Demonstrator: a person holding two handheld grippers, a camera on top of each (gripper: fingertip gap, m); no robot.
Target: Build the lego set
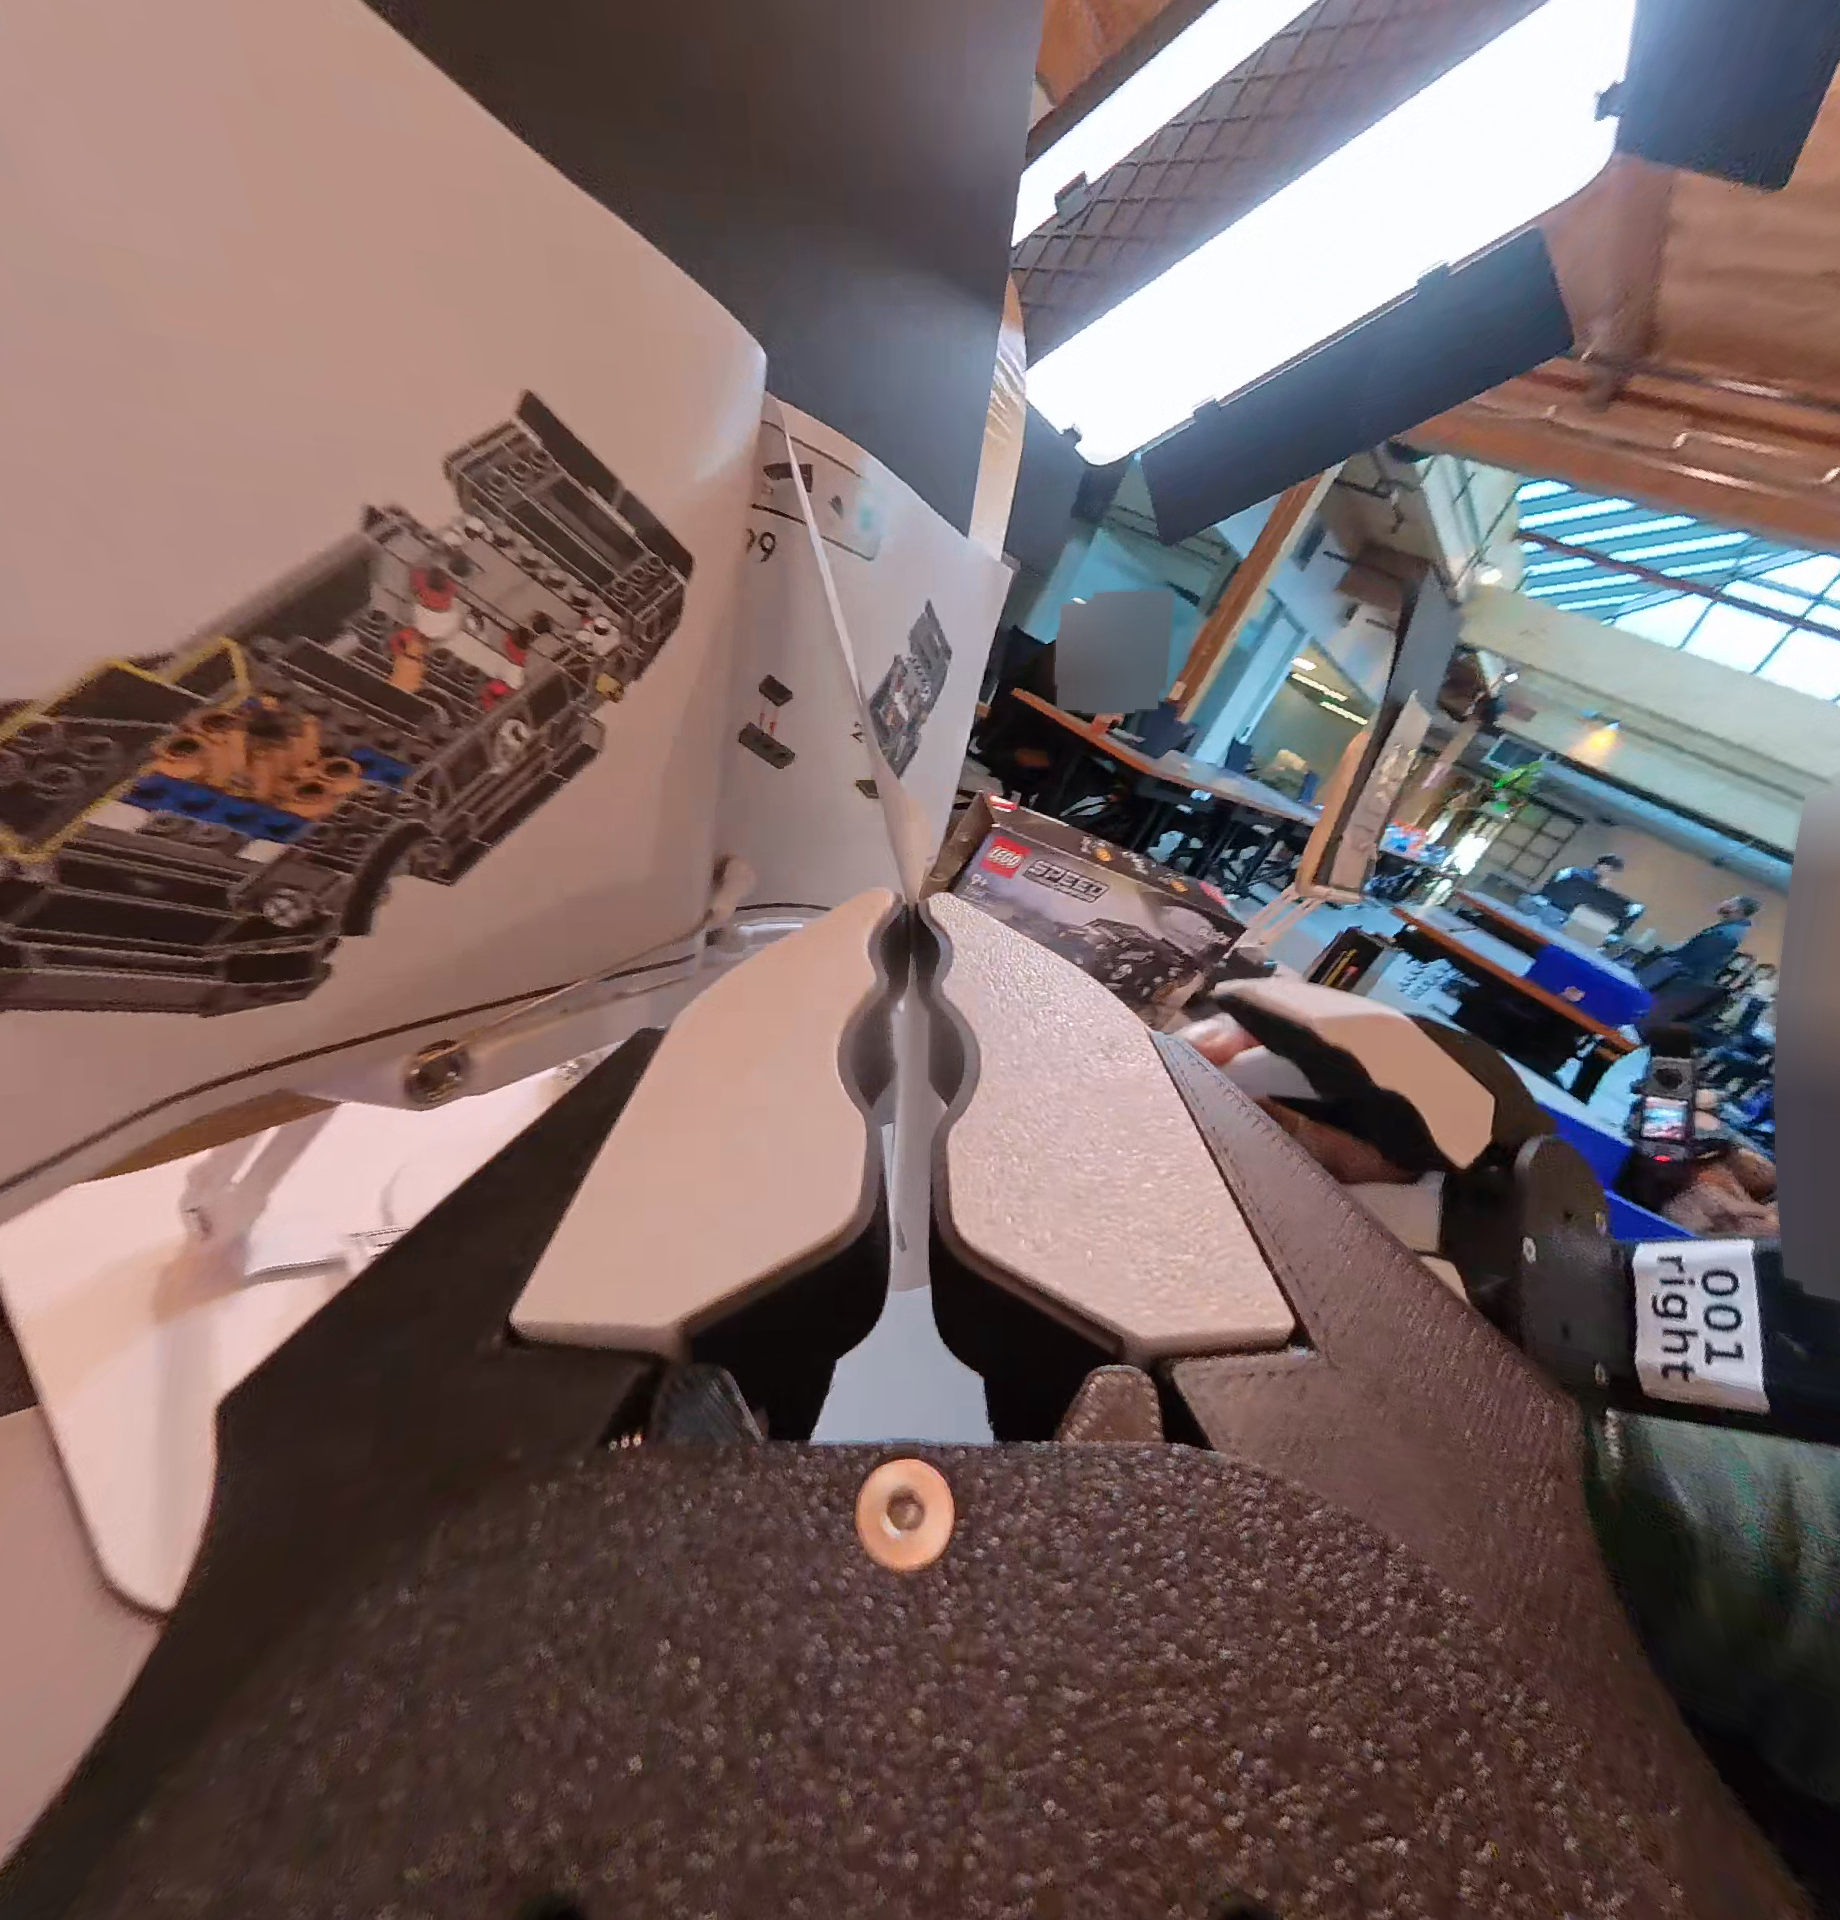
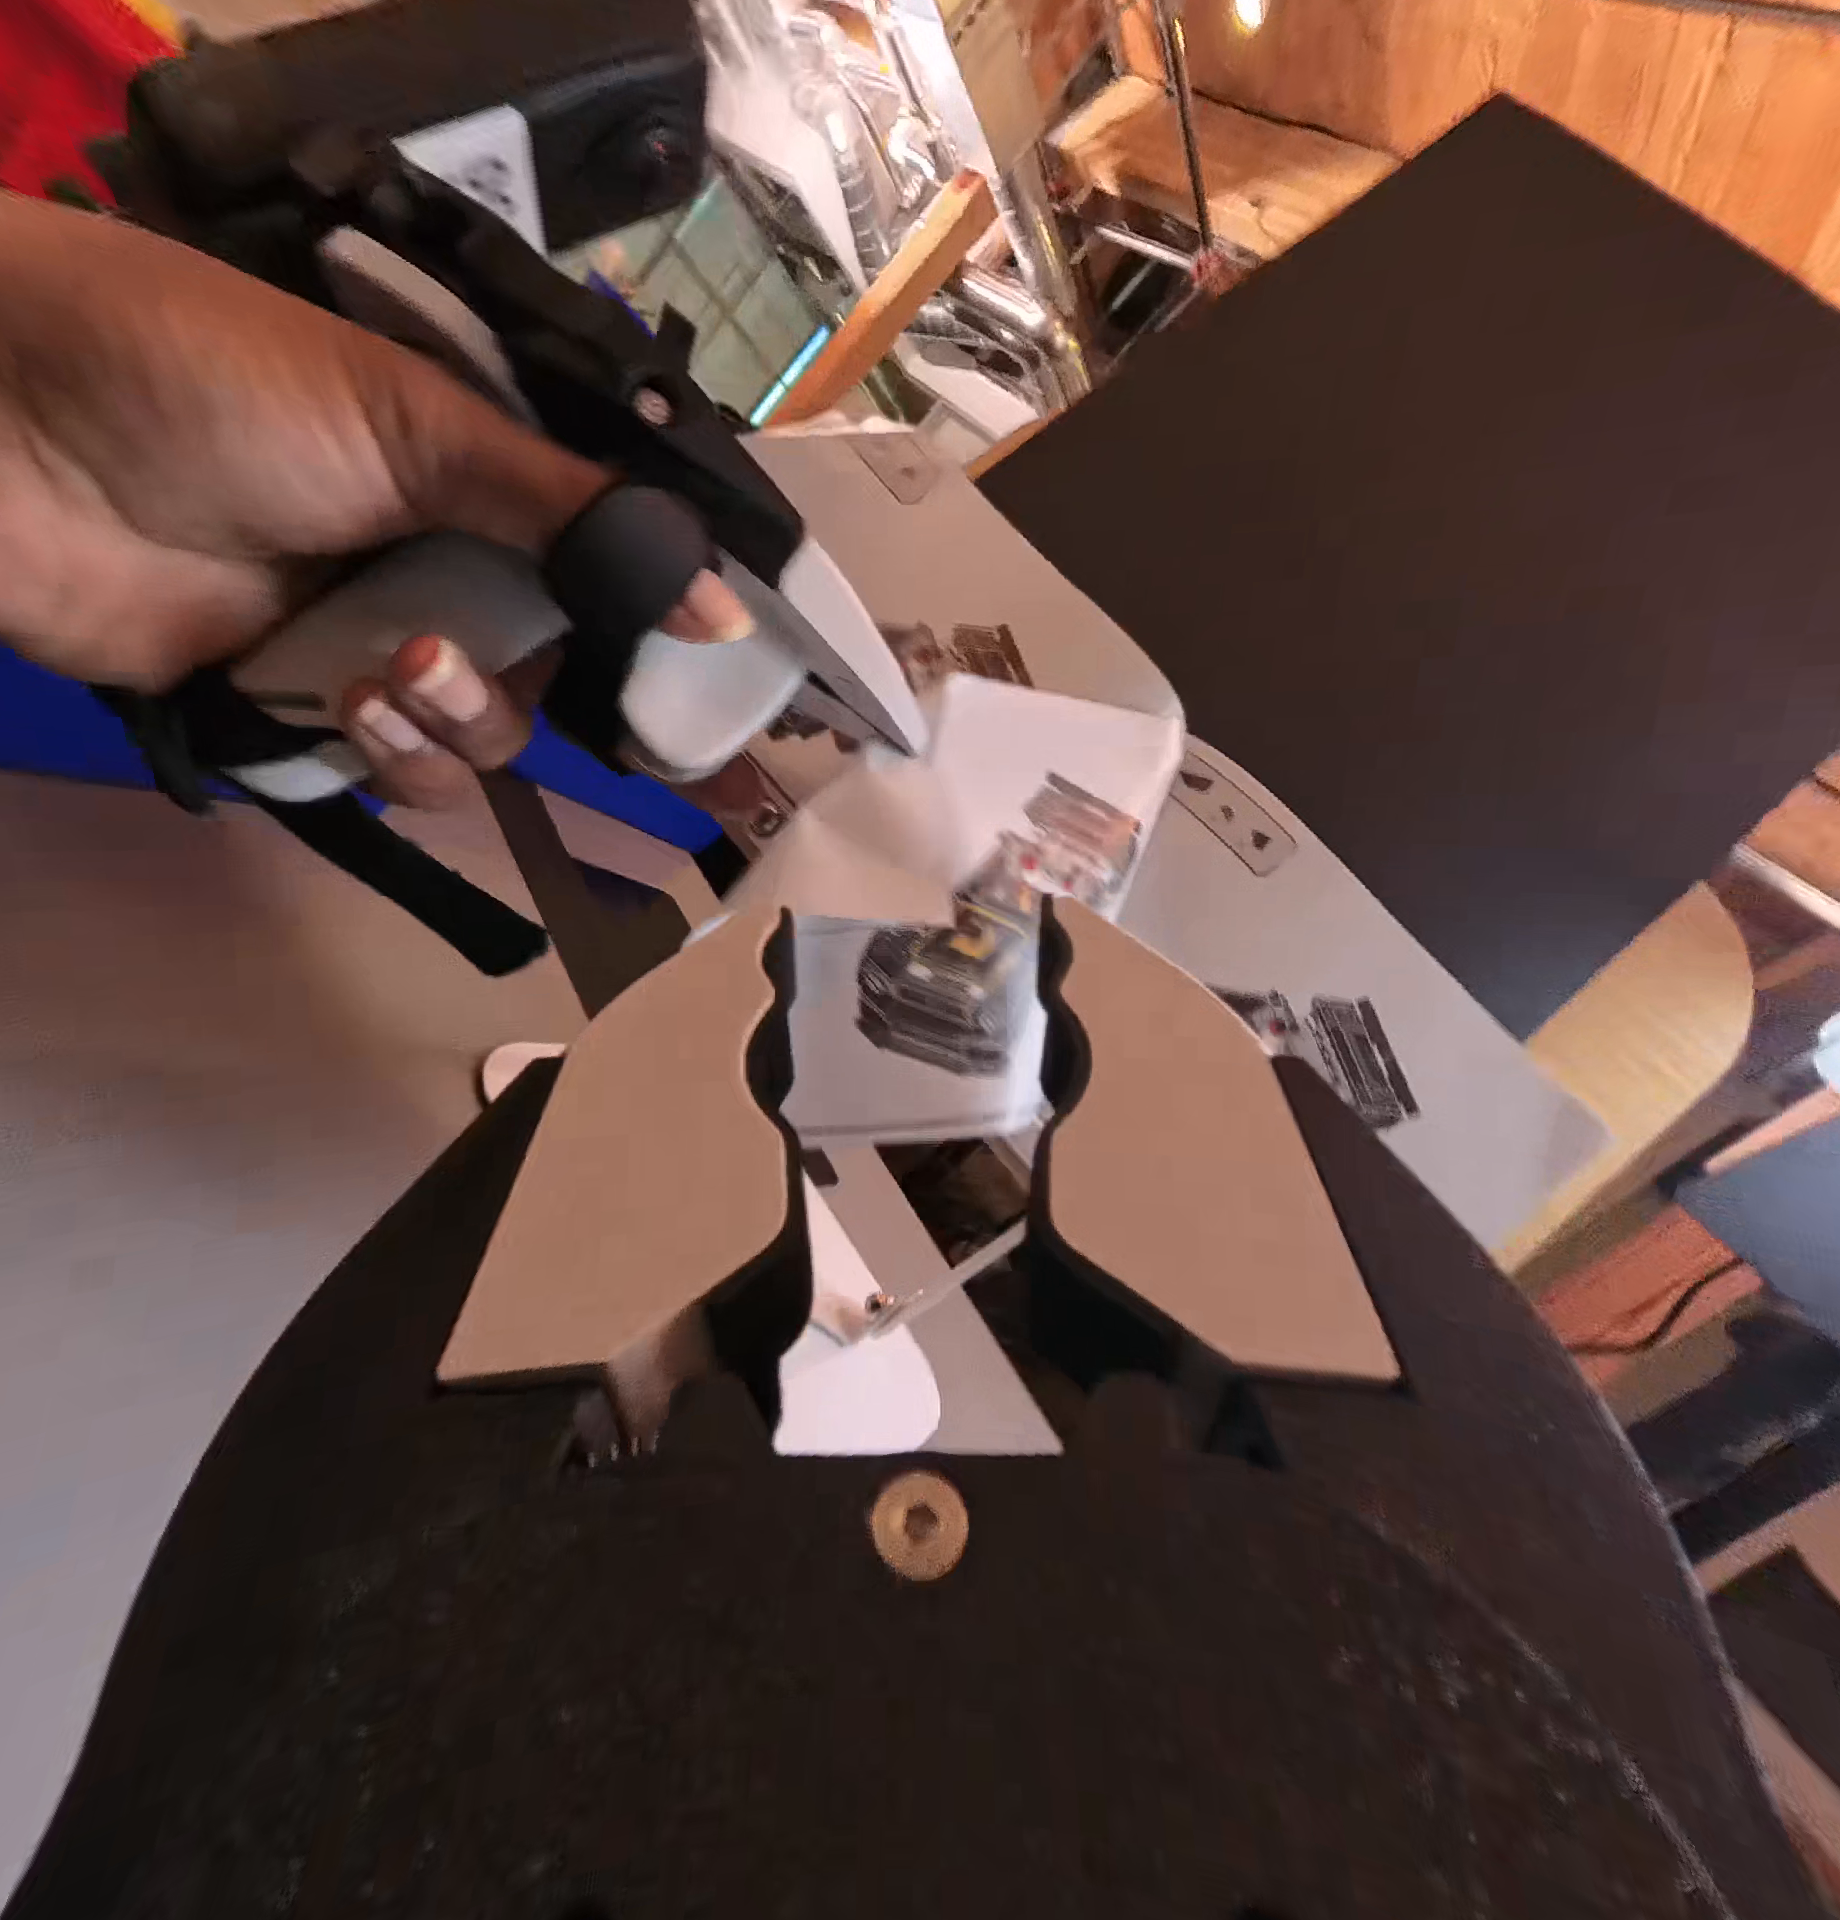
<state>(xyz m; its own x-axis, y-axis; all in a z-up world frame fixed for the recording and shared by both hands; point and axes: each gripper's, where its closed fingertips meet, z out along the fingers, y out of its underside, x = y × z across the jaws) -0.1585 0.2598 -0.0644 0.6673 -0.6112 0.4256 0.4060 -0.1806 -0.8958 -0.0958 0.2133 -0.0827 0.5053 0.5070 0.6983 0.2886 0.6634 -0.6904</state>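
The instruction booklet (image 1: 324, 312) stands open at the left, showing a drawing of a black car with orange and blue parts. My left gripper (image 1: 911, 909) is shut on one thin white page (image 1: 828, 613), seen edge-on and rising from the pads. In the right wrist view the left gripper (image 2: 900, 732), held by a hand, pinches the corner of that lifted page (image 2: 1051, 758). My right gripper (image 2: 916, 925) is open and empty, hovering over the booklet (image 2: 926, 1039) without touching it. It also shows at the right of the left wrist view (image 1: 1342, 1049).
The black set box (image 1: 1103, 904) lies behind the booklet. A metal clip (image 1: 438, 1070) holds the booklet on a white stand. A large black board (image 2: 1467, 520) stands at the back right. The pale table (image 2: 168, 1039) spreads to the left. People and tables are far off. My right fingertips sit around 9 centimeters from my left ones.
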